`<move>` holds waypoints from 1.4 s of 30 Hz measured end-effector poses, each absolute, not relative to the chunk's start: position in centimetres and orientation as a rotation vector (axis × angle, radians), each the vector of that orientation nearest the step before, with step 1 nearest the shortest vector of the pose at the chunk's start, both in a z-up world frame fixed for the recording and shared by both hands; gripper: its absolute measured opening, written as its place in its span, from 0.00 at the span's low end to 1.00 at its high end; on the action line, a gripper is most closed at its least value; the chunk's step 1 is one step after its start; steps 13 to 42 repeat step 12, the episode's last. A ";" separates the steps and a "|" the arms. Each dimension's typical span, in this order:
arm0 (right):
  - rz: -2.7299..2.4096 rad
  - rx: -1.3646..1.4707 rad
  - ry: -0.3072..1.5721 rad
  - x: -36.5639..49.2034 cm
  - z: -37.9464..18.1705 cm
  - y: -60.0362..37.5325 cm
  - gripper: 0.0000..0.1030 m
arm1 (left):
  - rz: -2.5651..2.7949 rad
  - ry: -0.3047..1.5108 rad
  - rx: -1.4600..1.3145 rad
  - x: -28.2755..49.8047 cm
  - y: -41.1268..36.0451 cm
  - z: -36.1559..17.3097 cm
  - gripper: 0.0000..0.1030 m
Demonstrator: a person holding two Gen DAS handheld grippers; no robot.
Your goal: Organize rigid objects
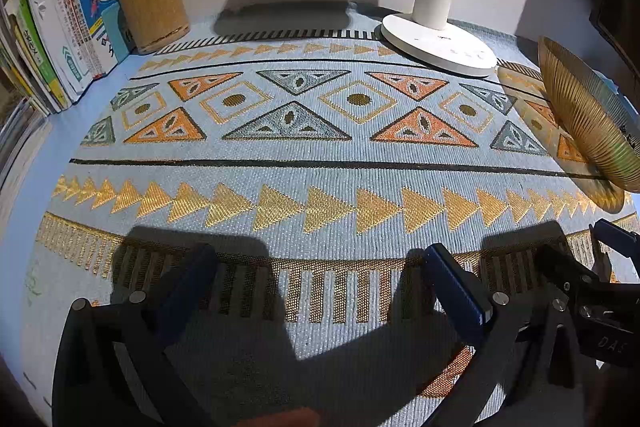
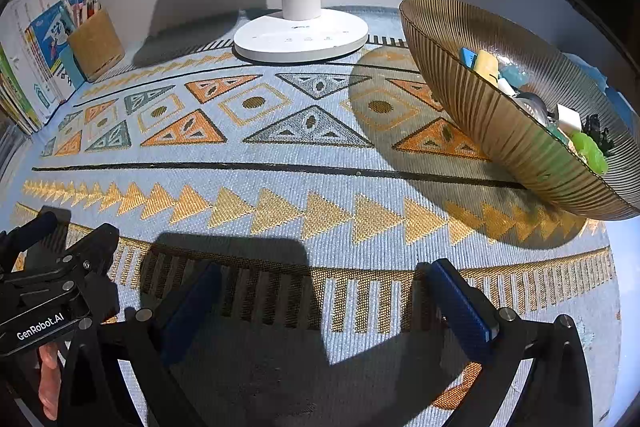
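Observation:
A ribbed golden bowl stands at the right of the patterned cloth; it also shows at the right edge as the bowl. Inside it lie several small things: a blue piece, a yellow block, a white block, a green lump. My left gripper hovers open over the near cloth, nothing between its fingers. My right gripper is open too, empty, left of and nearer than the bowl. Each gripper shows at the edge of the other's view.
A white lamp base stands at the back middle. At back left a cork pen holder with pens sits beside upright books. The patterned cloth covers the table. A hand holds the left gripper's body.

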State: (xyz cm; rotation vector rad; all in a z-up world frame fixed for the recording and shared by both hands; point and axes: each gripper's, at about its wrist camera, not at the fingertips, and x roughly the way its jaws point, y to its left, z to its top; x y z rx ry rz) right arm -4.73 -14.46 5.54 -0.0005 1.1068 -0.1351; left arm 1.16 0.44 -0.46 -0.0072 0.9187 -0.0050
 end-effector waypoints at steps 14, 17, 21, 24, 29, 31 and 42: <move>-0.134 -0.002 1.106 -4.7 5.5 -14.5 1.00 | -0.004 0.920 -0.007 1.3 0.2 -0.5 1.00; -0.134 -0.002 1.106 -4.7 5.5 -14.5 1.00 | -0.004 0.920 -0.007 1.3 0.2 -0.5 1.00; -0.134 -0.002 1.106 -4.7 5.5 -14.5 1.00 | -0.004 0.920 -0.007 1.3 0.2 -0.5 1.00; -0.134 -0.002 1.106 -4.7 5.5 -14.5 1.00 | -0.004 0.920 -0.007 1.3 0.2 -0.5 1.00; -0.134 -0.002 1.106 -4.7 5.5 -14.5 1.00 | -0.004 0.920 -0.007 1.3 0.2 -0.5 1.00; -0.134 -0.002 1.106 -4.7 5.5 -14.5 1.00 | -0.004 0.920 -0.007 1.3 0.2 -0.5 1.00; -0.134 -0.002 1.106 -4.7 5.5 -14.5 1.00 | -0.004 0.920 -0.007 1.3 0.2 -0.5 1.00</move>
